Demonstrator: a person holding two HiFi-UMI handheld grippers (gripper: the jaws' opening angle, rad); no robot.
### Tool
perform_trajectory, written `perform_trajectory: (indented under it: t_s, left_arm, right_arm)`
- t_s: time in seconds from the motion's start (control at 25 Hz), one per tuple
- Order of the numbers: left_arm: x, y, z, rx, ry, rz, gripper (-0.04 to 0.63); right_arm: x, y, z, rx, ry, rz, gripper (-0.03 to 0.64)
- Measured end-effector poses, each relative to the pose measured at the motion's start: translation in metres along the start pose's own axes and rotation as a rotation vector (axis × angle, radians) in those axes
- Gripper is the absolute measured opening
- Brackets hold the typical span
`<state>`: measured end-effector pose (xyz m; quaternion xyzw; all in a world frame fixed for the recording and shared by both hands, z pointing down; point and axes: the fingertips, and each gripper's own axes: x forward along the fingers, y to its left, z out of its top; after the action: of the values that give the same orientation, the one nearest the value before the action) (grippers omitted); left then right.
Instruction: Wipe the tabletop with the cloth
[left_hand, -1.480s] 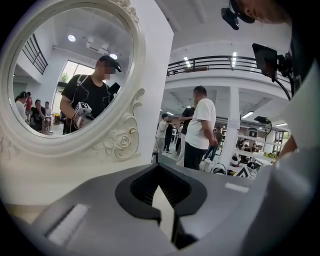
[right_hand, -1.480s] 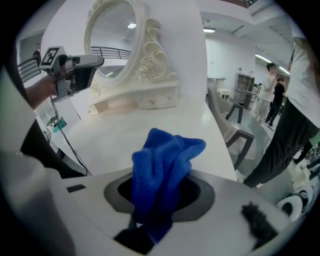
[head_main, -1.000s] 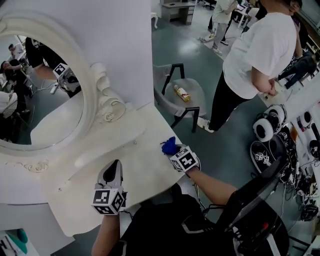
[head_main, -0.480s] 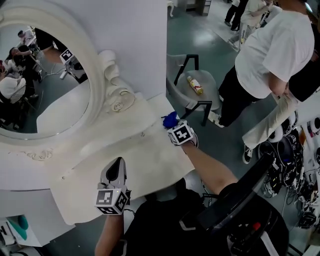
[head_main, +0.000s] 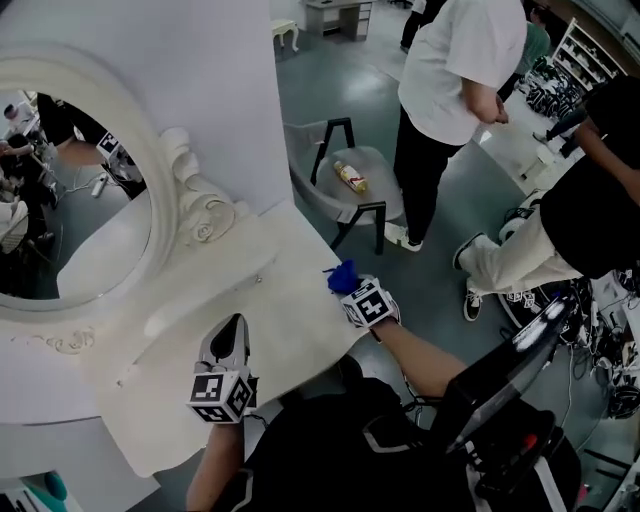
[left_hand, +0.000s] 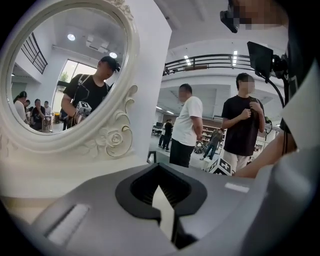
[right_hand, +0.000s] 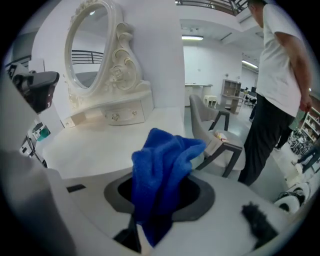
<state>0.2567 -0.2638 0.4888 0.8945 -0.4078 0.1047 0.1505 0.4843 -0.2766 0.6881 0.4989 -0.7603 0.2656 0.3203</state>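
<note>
Overhead, head view: we see the white tabletop (head_main: 285, 310) below an ornate mirror (head_main: 70, 230), with a chair (head_main: 352, 192) off its far right edge.
Right gripper, head view: the right gripper (head_main: 350, 288) sits at the right edge of the tabletop, with the blue cloth (head_main: 342, 276) bunched at its tip. We cannot tell from here whether the cloth touches the surface.
Left gripper, head view: the left gripper (head_main: 233, 330) is over the near left part of the tabletop, well apart from the cloth.
Left gripper view: its jaws are drawn together with only a thin pale sliver between them, and nothing is held.
Right gripper view: the jaws are clamped on the cloth (right_hand: 162, 167), which stands up past them in a loose crumpled bunch. The tabletop (right_hand: 95, 147) stretches beyond, toward the mirror (right_hand: 92, 47).
Cloth handling: we judge it light, soft and limp, a towelling weave that folds instead of holding shape.
Where to hold: a pinch through a thick gathered fold suits it. Enough loose cloth should lie beyond the jaws to flatten against the surface.
Risk: with too little overhang, we think the hard jaw tips could scrape the painted top.
</note>
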Motion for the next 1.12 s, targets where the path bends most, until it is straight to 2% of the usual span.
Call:
perform_trajectory:
  t_s: [0.48,0.68,0.8,0.88,1.0,1.12]
  left_arm:
    - [0.001,-0.018,0.005,0.013,-0.013,-0.053,0.008]
    - [0.002,-0.02,0.008,0.015,-0.021,-0.064,0.008]
    - [0.0,-0.02,0.012,0.025,-0.031,-0.063,0.008]
    - [0.0,-0.017,0.017,0.033,-0.04,-0.055,0.008]
    - [-0.001,-0.015,0.028,0.028,-0.069,-0.045,0.008]
    - [-0.004,-0.015,0.041,0.015,-0.112,-0.051,0.008]
  right_arm:
    - [-0.054,0.016,-0.062,0.023,0.022,-0.009,0.146]
    - [-0.057,0.015,-0.064,0.068,0.02,-0.009,0.146]
    - [-0.063,0.011,-0.038,0.109,-0.086,-0.011,0.146]
    - [-0.073,0.014,-0.009,0.073,-0.184,-0.001,0.146]
    - [-0.095,0.029,0.049,-0.014,-0.35,0.065,0.146]
    - [-0.127,0.045,0.105,-0.034,-0.55,0.126,0.146]
